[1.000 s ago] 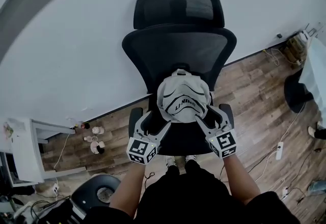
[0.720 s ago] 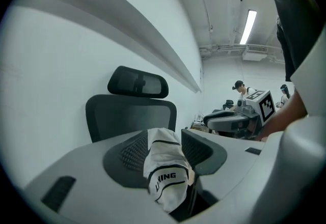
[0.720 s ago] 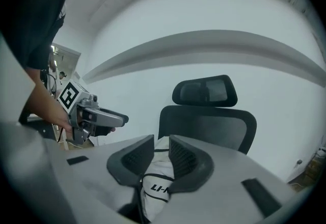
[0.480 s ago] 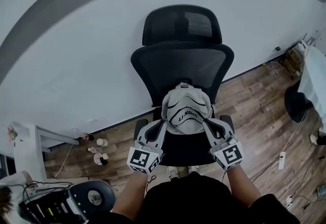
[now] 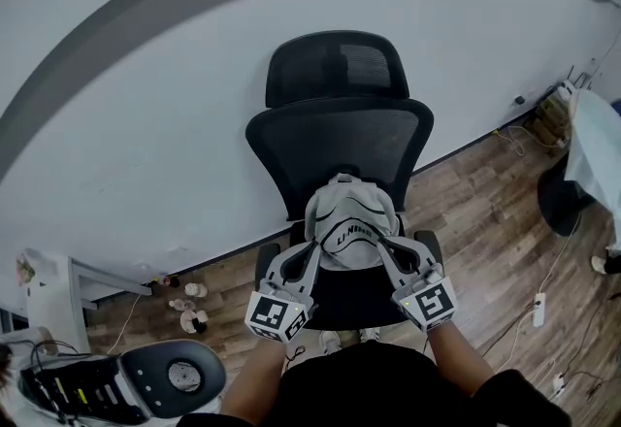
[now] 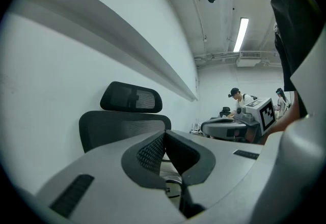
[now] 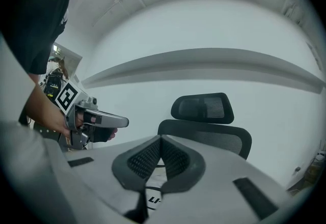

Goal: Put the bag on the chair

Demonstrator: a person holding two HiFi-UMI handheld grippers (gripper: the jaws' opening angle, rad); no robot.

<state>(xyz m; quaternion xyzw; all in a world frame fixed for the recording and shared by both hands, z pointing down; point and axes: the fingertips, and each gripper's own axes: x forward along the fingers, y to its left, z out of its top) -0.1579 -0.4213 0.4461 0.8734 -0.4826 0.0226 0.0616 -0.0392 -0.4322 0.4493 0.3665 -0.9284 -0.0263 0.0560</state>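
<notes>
- Head view: black mesh chair (image 5: 335,139) stands backed against the white wall (image 5: 146,124), on a wood floor (image 5: 485,182).
- The grey bag (image 5: 349,221) with dark printing sits upright on the chair's seat (image 5: 354,299), its top leaning on the lower edge of the chair's backrest.
- The left gripper (image 5: 312,248) reaches in from the chair's front edge to the bag's left flank, and the right gripper (image 5: 381,246) does the same at the right flank. The bag is between the two tips. From above I cannot tell whether either tip touches the fabric.
- Left gripper view: the left gripper (image 6: 164,136) has its jaws together, pads meeting tip to tip. They have just been closing, and nothing shows between the pads.
- A pale strip of the bag (image 6: 170,172) shows under the closed tips, lower than the chair's backrest (image 6: 117,126) and headrest (image 6: 131,98) behind.
- Two people (image 6: 237,98) stand well off to the right of the chair.
- Right gripper view: the right gripper (image 7: 160,139) also has its jaws together, just been closing, with nothing pinched at the pads.
- The bag (image 7: 153,195), a bit of its lettering visible, sits just below the tips and in front of the chair (image 7: 214,136).
- The other gripper is held level, left of the chair.
</notes>
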